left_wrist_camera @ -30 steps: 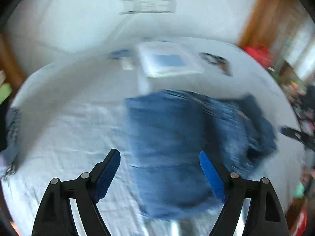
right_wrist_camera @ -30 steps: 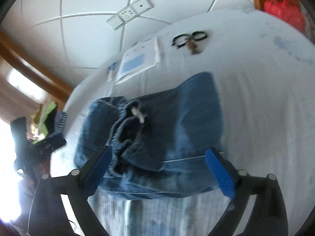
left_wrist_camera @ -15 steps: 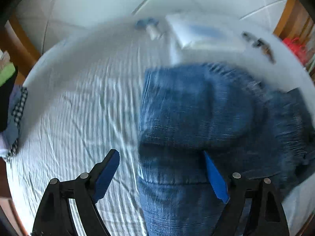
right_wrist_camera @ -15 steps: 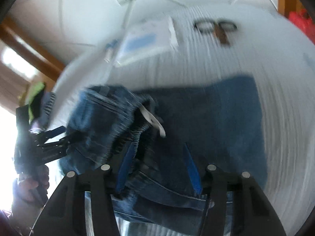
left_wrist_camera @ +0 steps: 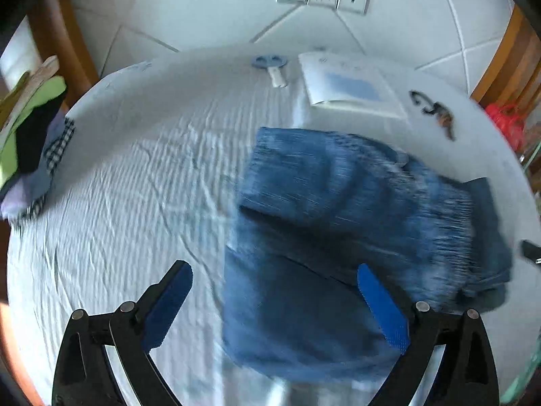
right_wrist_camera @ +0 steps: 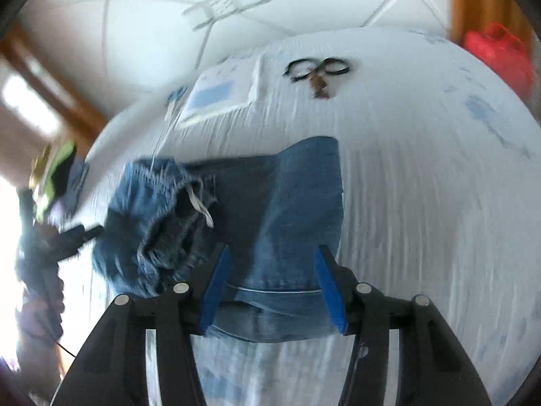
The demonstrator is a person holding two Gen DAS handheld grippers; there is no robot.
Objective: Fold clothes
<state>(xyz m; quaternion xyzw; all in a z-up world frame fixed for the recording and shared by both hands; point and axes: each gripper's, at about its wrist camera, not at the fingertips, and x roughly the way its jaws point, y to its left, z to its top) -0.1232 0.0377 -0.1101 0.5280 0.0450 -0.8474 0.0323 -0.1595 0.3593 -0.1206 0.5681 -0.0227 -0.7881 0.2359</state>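
Observation:
Folded blue jeans [left_wrist_camera: 324, 237] lie on the white sheet; they also show in the right wrist view [right_wrist_camera: 270, 223], with the bunched waistband [right_wrist_camera: 162, 209] at their left. My left gripper [left_wrist_camera: 275, 308] is open above the near left part of the jeans, holding nothing. My right gripper [right_wrist_camera: 270, 291] is open, narrower than before, its fingers either side of the near folded edge of the jeans. Whether the pads touch cloth is hidden by blur.
A white booklet [left_wrist_camera: 348, 84], a blue key tag [left_wrist_camera: 270, 64] and scissors [right_wrist_camera: 318, 71] lie at the far side of the sheet [left_wrist_camera: 135, 186]. A pile of clothes [left_wrist_camera: 30, 135] sits at the left edge. A red bag [right_wrist_camera: 497, 54] is at the right.
The left gripper pulled back and left, still open. The right gripper's jaws narrowed from wide open, then widened a little, and it moved right along the near edge of the jeans.

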